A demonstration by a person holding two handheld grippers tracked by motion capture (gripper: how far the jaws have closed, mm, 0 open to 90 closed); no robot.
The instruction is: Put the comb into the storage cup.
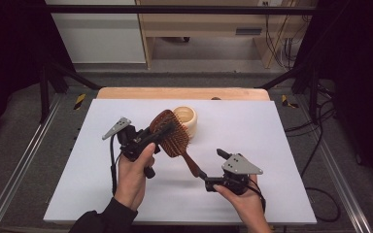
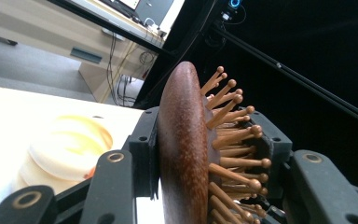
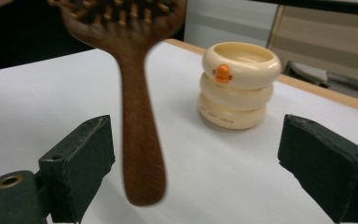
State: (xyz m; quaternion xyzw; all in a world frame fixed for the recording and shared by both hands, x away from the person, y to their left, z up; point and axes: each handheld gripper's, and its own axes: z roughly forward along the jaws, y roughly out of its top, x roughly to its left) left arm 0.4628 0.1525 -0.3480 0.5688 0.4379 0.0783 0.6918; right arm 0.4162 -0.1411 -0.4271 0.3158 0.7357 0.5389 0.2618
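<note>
The left gripper [image 1: 161, 130] clamps the head of the brush [image 1: 172, 133] between its jaws, one pad on the smooth wooden back and the other against the pins, so the brush hangs in the air just in front of the cup [image 1: 187, 119], tilted, with its handle pointing down toward the right gripper [image 1: 212, 170]. The right gripper's jaws stand wide apart; in the right gripper view the handle [image 3: 140, 135] is between the two pads [image 3: 81, 163] but neither one touches it. I judge that this is a handover: the brush now rests fully in the left grip, and the right one has no hold on it. The cup, a cream stack of rings with a small orange mark, stands upright on the white table [image 1: 272, 145], behind the brush and apart from it. The next move probably calls for the left hand to carry the brush to the cup while the right gripper draws back from the handle without knocking it.
</note>
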